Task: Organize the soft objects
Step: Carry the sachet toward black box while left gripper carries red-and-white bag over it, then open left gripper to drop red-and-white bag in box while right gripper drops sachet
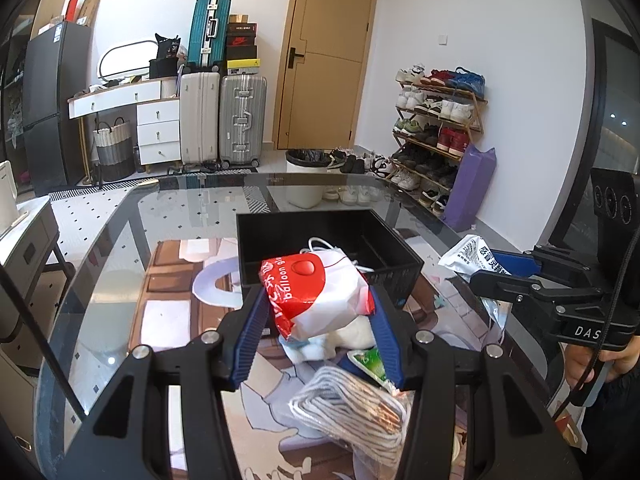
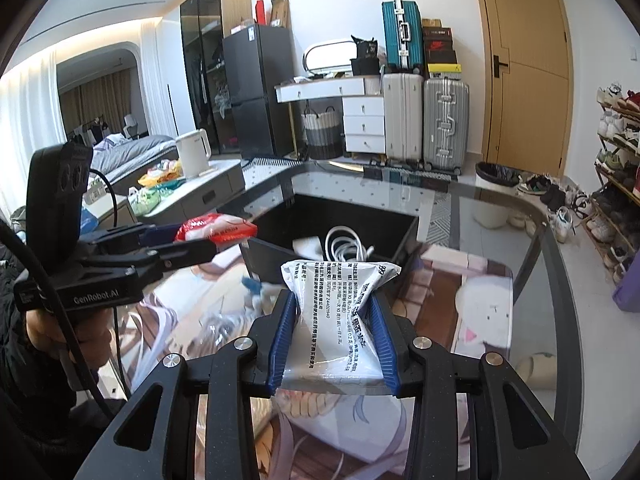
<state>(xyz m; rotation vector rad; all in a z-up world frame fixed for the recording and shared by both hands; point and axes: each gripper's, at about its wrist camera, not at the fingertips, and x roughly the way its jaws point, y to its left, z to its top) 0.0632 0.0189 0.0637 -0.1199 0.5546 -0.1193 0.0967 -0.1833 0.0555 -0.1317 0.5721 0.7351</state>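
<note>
My left gripper [image 1: 318, 300] is shut on a red and white balloon packet [image 1: 316, 292], held above the table just in front of the black box [image 1: 400, 276]. It also shows in the right wrist view [image 2: 216, 230]. My right gripper [image 2: 334, 300] is shut on a white printed pouch [image 2: 336, 320], held near the box [image 2: 276, 256], which holds a coiled white cable [image 2: 346, 244]. The pouch shows at the right of the left wrist view [image 1: 476, 258]. A bagged coil of white rope [image 1: 352, 404], a green packet [image 1: 370, 362] and a white soft item [image 1: 352, 336] lie on the table under the left gripper.
The glass table [image 1: 104, 280] carries a printed mat [image 2: 472, 280]. Beyond it stand a white bin [image 1: 306, 176], suitcases [image 1: 240, 120], a shoe rack [image 1: 440, 132] and a low side cabinet with a kettle [image 2: 194, 152].
</note>
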